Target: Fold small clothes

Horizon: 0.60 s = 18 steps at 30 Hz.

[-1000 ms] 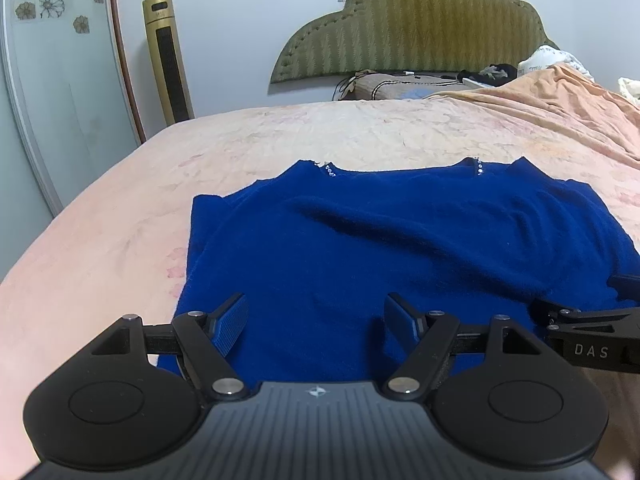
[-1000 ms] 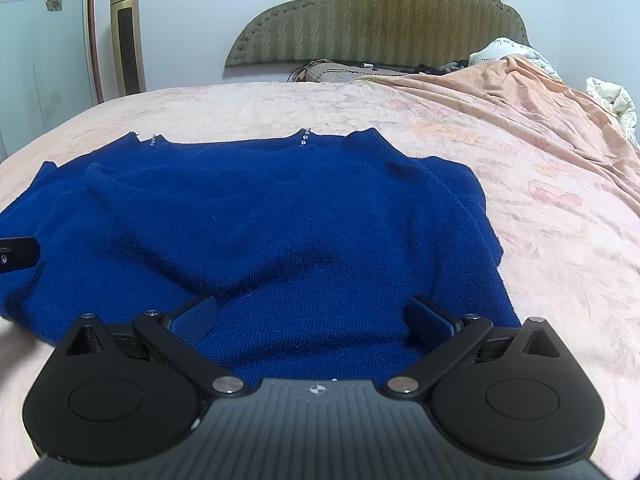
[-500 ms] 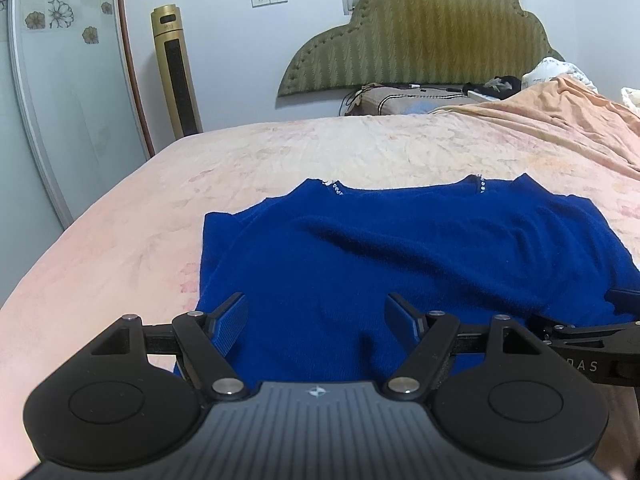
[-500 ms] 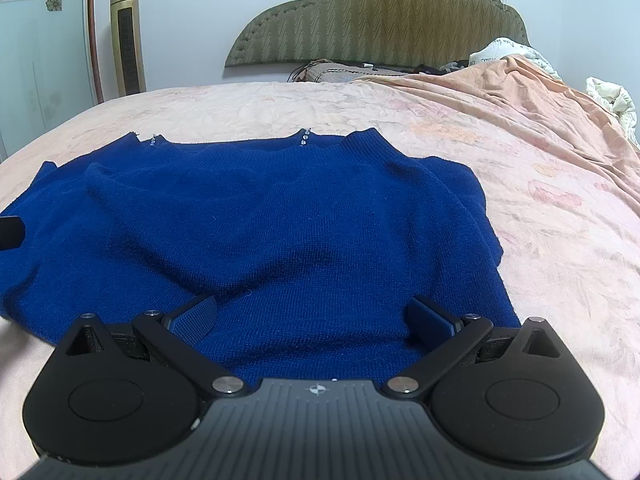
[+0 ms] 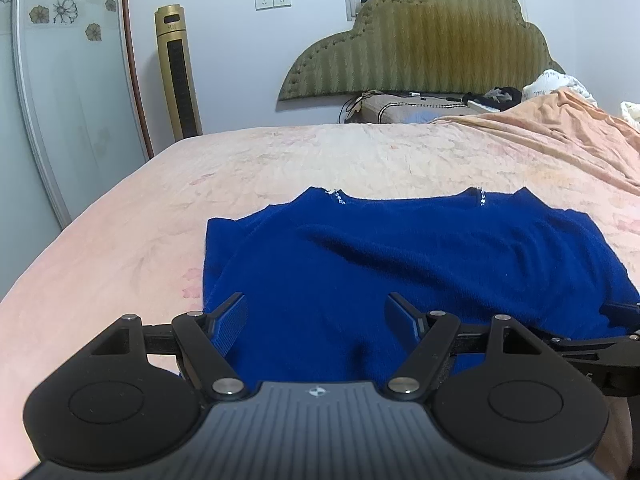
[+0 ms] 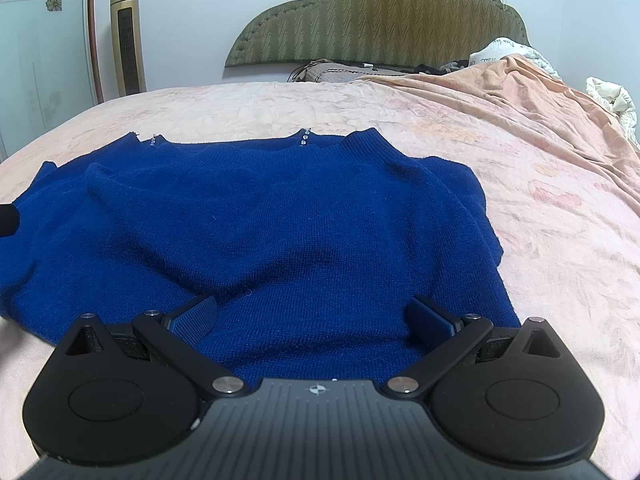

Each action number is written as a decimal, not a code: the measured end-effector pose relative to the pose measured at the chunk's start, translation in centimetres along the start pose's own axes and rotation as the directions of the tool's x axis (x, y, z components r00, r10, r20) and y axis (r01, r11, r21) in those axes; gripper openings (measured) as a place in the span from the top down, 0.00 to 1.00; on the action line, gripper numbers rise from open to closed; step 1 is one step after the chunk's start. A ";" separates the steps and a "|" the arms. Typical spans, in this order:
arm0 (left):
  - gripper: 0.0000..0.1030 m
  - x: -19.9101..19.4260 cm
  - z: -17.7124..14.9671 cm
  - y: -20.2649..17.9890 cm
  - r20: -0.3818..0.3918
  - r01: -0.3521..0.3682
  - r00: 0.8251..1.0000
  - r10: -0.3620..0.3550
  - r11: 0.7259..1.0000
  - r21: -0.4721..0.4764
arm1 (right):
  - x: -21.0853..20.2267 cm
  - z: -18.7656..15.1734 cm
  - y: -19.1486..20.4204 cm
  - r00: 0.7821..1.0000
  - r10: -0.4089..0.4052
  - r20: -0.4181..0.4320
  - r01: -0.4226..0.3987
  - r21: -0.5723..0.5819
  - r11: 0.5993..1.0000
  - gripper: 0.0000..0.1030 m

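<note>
Your deep blue knitted sweater (image 6: pixel 280 232) lay spread across the near middle of the bed, neckline at the far side with small sparkling beads at both ends of the collar, hem nearest you. It was not flat: a long raised ridge ran across the chest, and the sleeves looked already tucked in at both sides, though I could not tell how neatly.

Your left gripper (image 5: pixel 316 316) hung over the near left part of the hem with its jaws spread wide and nothing between them. Your right gripper (image 6: pixel 312 314) sat over the near right part of the hem, likewise released and empty. In the left view the right gripper's black frame showed just beside the sweater's near right corner.

The peach floral bedsheet (image 6: pixel 540 208) under it was wrinkled and soft. Risks, as I judge them: closing on the hem could have pinched the sheet along with the knit, or caught only the top layer, so the lift would have dragged the tucked sleeves loose. Uneven lifting between your two hands would have skewed the fold, and the ridge could have been pressed in as a crease.
</note>
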<state>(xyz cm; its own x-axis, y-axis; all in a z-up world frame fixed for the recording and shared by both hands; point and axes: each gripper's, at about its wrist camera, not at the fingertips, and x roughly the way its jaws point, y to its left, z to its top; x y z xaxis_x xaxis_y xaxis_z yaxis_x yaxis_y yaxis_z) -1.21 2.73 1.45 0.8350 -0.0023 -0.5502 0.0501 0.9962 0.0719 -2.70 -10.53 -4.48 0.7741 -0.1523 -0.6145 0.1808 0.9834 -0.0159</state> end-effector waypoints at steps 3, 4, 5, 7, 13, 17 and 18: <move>0.26 -0.2 0.3 0.3 0.002 0.005 1.000 -0.005 1.000 -0.011 | 0.0 0.0 0.0 1.000 0.000 0.000 0.000 0.000 1.000 0.00; 0.26 -0.2 0.4 0.3 0.002 0.010 1.000 -0.010 1.000 -0.015 | 0.0 0.0 0.0 1.000 0.000 0.000 0.000 0.000 1.000 0.00; 0.26 -0.1 0.5 0.3 0.001 0.015 1.000 -0.015 1.000 -0.016 | 0.0 0.0 0.0 1.000 0.000 0.000 0.000 0.000 1.000 0.00; 0.26 -0.2 0.5 0.1 0.000 0.021 1.000 -0.021 1.000 -0.008 | 0.0 0.0 0.0 1.000 0.000 0.000 0.000 0.000 1.000 0.00; 0.26 -0.4 0.5 -0.2 0.013 0.006 1.000 -0.006 1.000 0.024 | 0.0 0.0 0.0 1.000 0.000 0.000 0.000 0.000 1.000 0.00; 0.26 -0.1 0.6 0.1 0.000 -0.002 1.000 0.002 1.000 0.002 | 0.0 0.0 0.0 1.000 0.000 0.000 0.000 0.000 1.000 0.00; 0.26 0.0 0.7 0.1 -0.002 -0.002 1.000 0.002 1.000 0.000 | 0.0 0.0 0.0 1.000 0.000 0.000 0.000 0.000 1.000 0.00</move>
<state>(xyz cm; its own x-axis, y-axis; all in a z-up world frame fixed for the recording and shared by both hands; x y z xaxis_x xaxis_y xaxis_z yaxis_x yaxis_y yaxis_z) -0.81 2.79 2.06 0.8338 0.0000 -0.5520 0.0484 0.9962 0.0730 -2.68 -10.53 -4.46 0.7740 -0.1525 -0.6146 0.1809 0.9834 -0.0162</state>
